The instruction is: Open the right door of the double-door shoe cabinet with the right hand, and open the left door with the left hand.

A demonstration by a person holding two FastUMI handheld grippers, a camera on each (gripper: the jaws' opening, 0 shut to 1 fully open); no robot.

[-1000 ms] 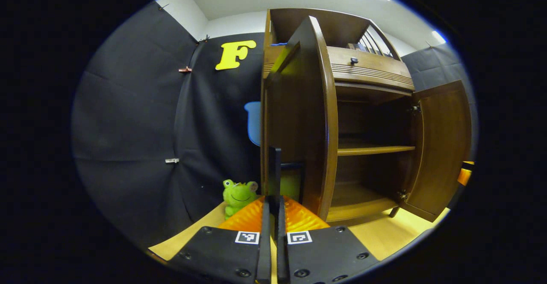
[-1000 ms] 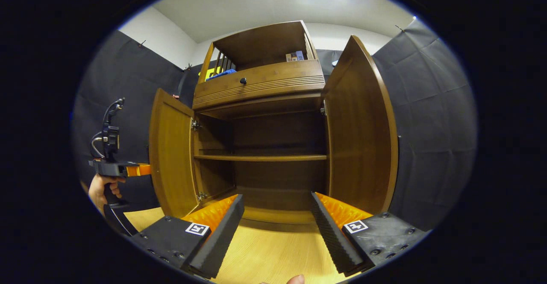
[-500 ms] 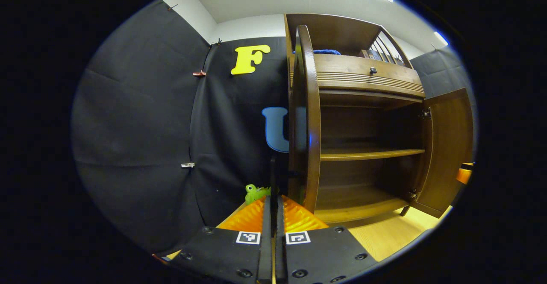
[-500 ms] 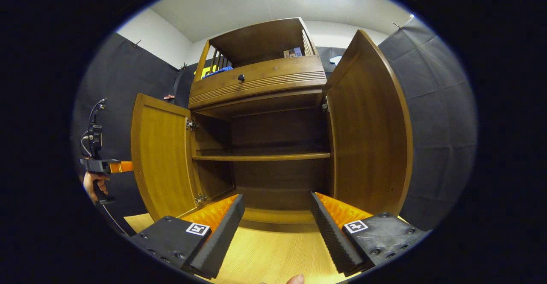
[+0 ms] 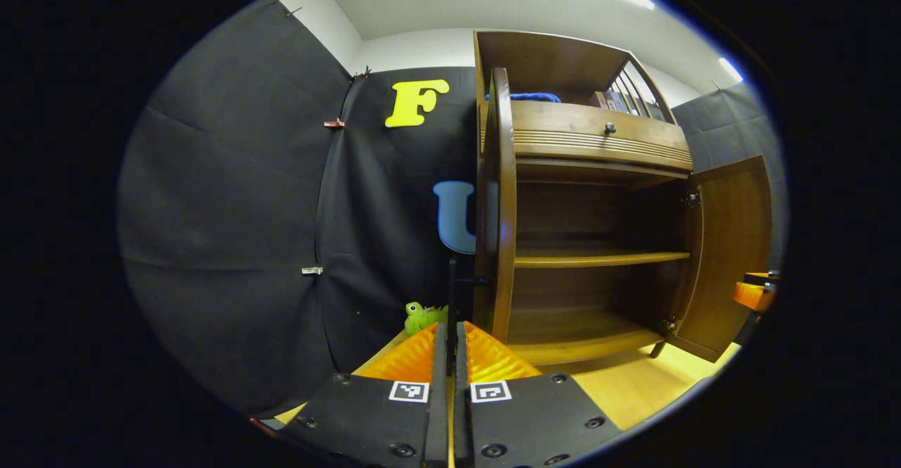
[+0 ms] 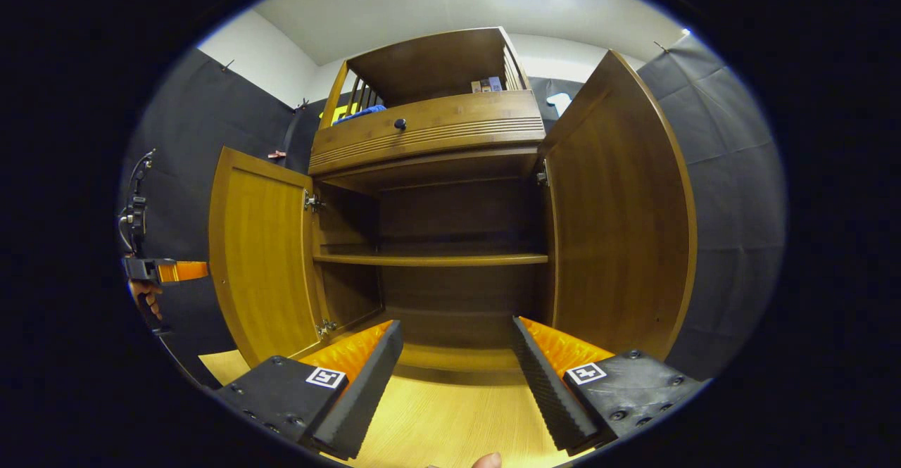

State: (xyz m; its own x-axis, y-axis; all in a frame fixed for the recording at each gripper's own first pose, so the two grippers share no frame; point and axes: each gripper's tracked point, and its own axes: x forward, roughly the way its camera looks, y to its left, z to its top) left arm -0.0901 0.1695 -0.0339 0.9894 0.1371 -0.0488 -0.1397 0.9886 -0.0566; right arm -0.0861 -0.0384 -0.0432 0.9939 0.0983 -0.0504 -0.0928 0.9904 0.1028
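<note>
The brown wooden shoe cabinet [image 6: 429,130] stands with both doors swung out. In the left gripper view I see the left door [image 5: 501,200] edge-on, and my left gripper [image 5: 450,327] is shut on its thin dark handle [image 5: 451,285], which runs up from between the fingertips. The right door [image 5: 728,257] hangs wide at the far side. In the right gripper view, the left door [image 6: 260,257] and right door [image 6: 619,229] flank the bare inner shelf [image 6: 429,260]. My right gripper [image 6: 456,327] is open in front of the cabinet's bottom, holding nothing. The left gripper [image 6: 165,269] sits at the left door's outer edge.
A green frog toy [image 5: 422,315] sits on the light wooden floor [image 6: 436,419] left of the cabinet. Above the doors is a drawer with a dark knob [image 6: 400,124]; a blue cloth [image 5: 528,96] lies on the top shelf. Black cloth walls close in on both sides.
The left door has swung farther open with my left gripper holding its handle and moving outward. The right gripper has stayed open, and the right door sits a little wider in its view.
</note>
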